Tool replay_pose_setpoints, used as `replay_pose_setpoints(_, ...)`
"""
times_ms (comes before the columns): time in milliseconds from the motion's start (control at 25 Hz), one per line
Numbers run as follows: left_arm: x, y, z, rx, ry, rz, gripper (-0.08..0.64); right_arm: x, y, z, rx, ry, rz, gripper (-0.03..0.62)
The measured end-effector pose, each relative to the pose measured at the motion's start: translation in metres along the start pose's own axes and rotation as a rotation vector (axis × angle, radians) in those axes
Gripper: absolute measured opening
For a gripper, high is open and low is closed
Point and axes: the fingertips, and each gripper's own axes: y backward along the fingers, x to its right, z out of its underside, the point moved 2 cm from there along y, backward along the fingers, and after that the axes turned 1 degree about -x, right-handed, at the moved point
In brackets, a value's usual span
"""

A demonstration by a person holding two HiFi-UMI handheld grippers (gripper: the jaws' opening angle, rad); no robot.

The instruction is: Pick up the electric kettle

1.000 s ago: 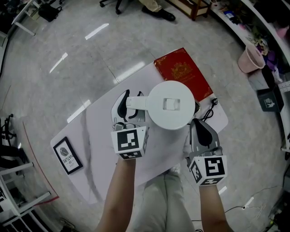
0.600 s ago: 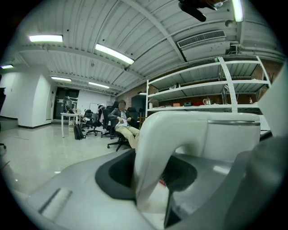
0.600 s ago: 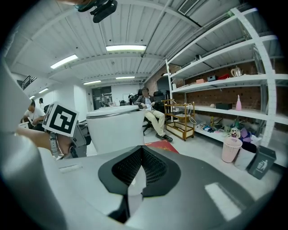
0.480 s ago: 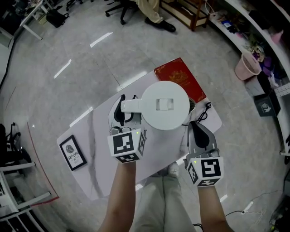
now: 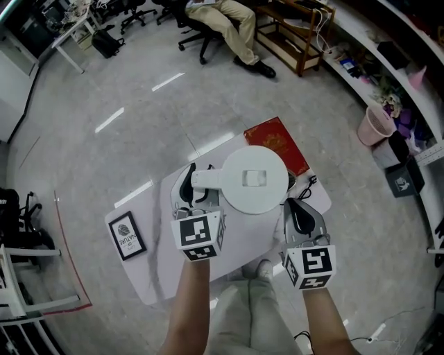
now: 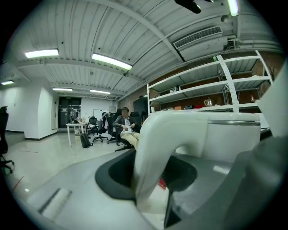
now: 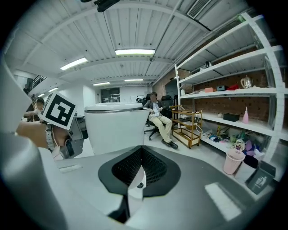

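Note:
The white electric kettle (image 5: 253, 179) hangs above the table, seen from the top with its round lid up. My left gripper (image 5: 192, 182) is shut on its curved white handle (image 5: 205, 176). In the left gripper view the handle (image 6: 155, 148) runs down between the grey jaws, with the kettle body (image 6: 227, 137) to the right. My right gripper (image 5: 299, 213) is just right of the kettle, shut with nothing in it and apart from the kettle. In the right gripper view the kettle (image 7: 116, 126) stands ahead to the left of the closed right gripper (image 7: 135, 182).
Below lies a white table (image 5: 239, 239) with a red book (image 5: 276, 141) at its far corner and a framed picture (image 5: 127, 236) at its left end. A black cord (image 5: 309, 183) lies near the book. A seated person (image 5: 225, 21) and a pink bin (image 5: 375, 123) are further off.
The kettle and both grippers have risen well above the table, which now looks smaller and further away. The left gripper's hold on the handle is unchanged.

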Motion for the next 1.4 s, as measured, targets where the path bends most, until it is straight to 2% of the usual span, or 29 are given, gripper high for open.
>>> replay_pose_setpoints(240, -0.006, 0.031, -0.049, 0.021, 0.026, -0.039, 0.14, -0.007, 0.035, -0.048, 0.001, 0.018, -0.023, 0.023)
replay_pose_setpoints(440, -0.003, 0.062, -0.088, 0.035, 0.004, -0.048, 0.14, -0.027, 0.069, -0.091, -0.01, 0.01, -0.069, 0.022)
replay_pose_setpoints(560, -0.001, 0.079, -0.111, 0.046, -0.011, -0.045, 0.14, -0.032, 0.085, -0.107, 0.0, -0.053, -0.091, 0.022)
replay_pose_setpoints(680, -0.002, 0.096, -0.134, 0.06, -0.009, -0.058, 0.14, -0.027, 0.098, -0.123, 0.008, -0.098, -0.069, 0.021)
replay_pose_setpoints(840, -0.001, 0.12, -0.165, 0.085, -0.007, -0.062, 0.14, -0.026, 0.125, -0.154, 0.053, -0.07, -0.042, 0.021)
replay_pose_setpoints(1080, -0.007, 0.158, -0.194, 0.091, 0.032, -0.091, 0.14, -0.044, 0.154, -0.186, 0.096, 0.068, -0.016, 0.021)
replay_pose_setpoints(1400, -0.005, 0.187, -0.225, 0.124, 0.065, -0.099, 0.14, -0.056, 0.169, -0.205, 0.14, 0.084, -0.062, 0.021)
